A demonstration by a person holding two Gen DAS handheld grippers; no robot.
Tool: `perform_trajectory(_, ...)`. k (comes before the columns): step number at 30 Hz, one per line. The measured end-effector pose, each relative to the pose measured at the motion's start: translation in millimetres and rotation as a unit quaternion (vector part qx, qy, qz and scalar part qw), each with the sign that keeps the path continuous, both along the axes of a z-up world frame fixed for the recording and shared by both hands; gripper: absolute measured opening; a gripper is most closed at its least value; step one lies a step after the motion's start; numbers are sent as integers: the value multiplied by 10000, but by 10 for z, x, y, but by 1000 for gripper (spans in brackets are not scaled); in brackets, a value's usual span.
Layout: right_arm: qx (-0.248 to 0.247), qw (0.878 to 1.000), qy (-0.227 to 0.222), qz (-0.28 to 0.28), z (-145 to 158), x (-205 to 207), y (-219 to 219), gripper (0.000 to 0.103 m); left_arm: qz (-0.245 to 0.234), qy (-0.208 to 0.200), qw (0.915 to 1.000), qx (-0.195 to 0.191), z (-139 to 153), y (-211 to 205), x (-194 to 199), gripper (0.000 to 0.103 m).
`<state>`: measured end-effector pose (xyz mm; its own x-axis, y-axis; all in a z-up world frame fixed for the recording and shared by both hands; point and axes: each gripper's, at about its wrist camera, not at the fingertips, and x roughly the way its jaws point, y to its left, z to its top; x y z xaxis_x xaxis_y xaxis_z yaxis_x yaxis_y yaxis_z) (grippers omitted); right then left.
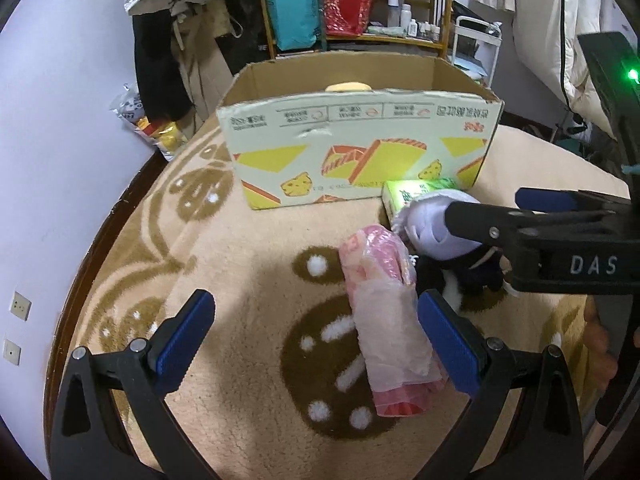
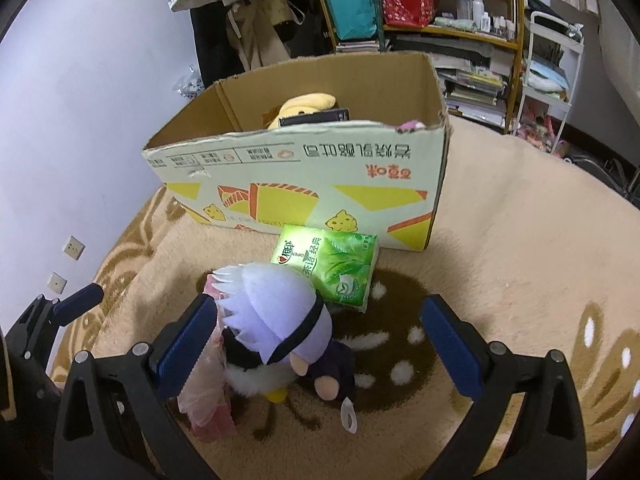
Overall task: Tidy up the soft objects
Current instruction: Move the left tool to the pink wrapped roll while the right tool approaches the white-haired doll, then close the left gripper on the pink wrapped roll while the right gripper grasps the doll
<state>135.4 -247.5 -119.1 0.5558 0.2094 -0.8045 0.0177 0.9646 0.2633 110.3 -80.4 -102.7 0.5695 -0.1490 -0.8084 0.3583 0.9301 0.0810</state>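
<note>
A pink plastic-wrapped roll lies on the beige carpet between the fingers of my open left gripper, close to its right finger. A plush doll with lilac hair and dark clothes lies just right of the roll, between the fingers of my open right gripper. The doll and the right gripper also show in the left wrist view. A green tissue pack lies behind the doll, against an open cardboard box holding a yellow plush.
The box stands on a beige rug with brown patterns. Behind it are a wooden shelf with bags and bottles, hanging clothes and a white cart. A lilac wall with sockets runs along the left.
</note>
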Motion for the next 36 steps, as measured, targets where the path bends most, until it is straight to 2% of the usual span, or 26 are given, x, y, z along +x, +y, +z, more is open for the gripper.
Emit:
perform_trajectory(16,400,9990,218,-31,-209,98,-20,103,-58,617,9980,-122,-297,-110,110,101)
perform_trajectory(25,412,9989,223,14,-223,113,25,103,-76,699,9974,-153,-352,-139,114,100)
perform_trajectory(28,418,9989,226,19,-223,109,19,103,-120,827,9965,-91,-410,-163,118,89)
perform_trajectory(30,430,9988,209,57,-218,113,19,101,-99,1012,9946,-214,-454,-145,140,78)
perform_trajectory(32,486,9985,203,124,-218,120,28,96,-94,1124,9928,-405,-461,-121,152,71)
perform_trajectory(33,487,9985,192,145,-217,121,39,95,-100,1160,9920,-487,-460,-112,151,63)
perform_trajectory(36,572,9978,151,303,-207,126,82,80,-199,1342,9882,-712,-497,-105,143,44)
